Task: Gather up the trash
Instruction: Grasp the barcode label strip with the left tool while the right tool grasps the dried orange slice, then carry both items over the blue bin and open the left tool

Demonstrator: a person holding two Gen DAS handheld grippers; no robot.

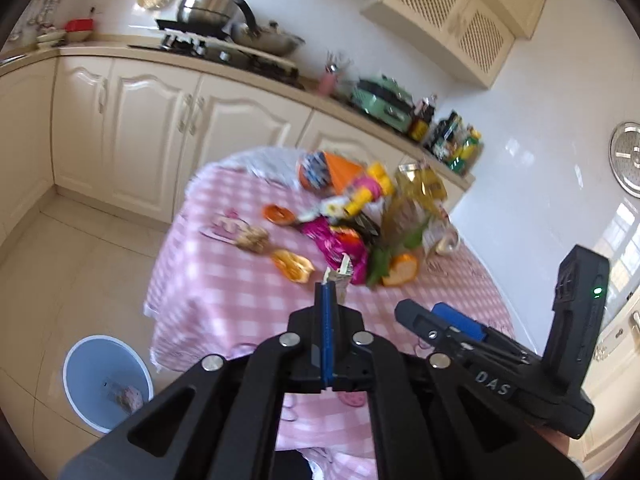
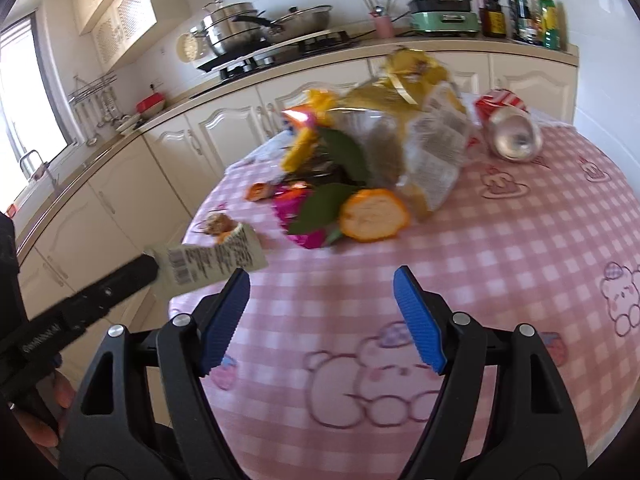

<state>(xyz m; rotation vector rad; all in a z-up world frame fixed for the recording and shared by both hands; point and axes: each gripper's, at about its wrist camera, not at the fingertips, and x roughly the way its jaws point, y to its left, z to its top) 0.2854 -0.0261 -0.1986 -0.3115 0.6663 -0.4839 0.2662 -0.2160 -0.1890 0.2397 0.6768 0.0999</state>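
My left gripper [image 1: 330,286] is shut on a pale printed wrapper [image 1: 340,276], held above the near side of the pink checked table [image 1: 224,280]; the same wrapper [image 2: 212,260] shows in the right wrist view, pinched at the left gripper's tip [image 2: 154,264]. My right gripper [image 2: 322,280] is open and empty over the table, short of the trash pile. The pile holds an orange peel [image 2: 374,214], a magenta wrapper [image 2: 296,208], a clear and gold bag [image 2: 404,120], green leaves and a red can [image 2: 510,128] on its side.
A light blue waste bin [image 1: 106,380] stands on the floor left of the table, with a few scraps inside. More peels and wrappers [image 1: 294,266] lie on the table. Cream cabinets and a counter with pots [image 1: 216,4] run behind.
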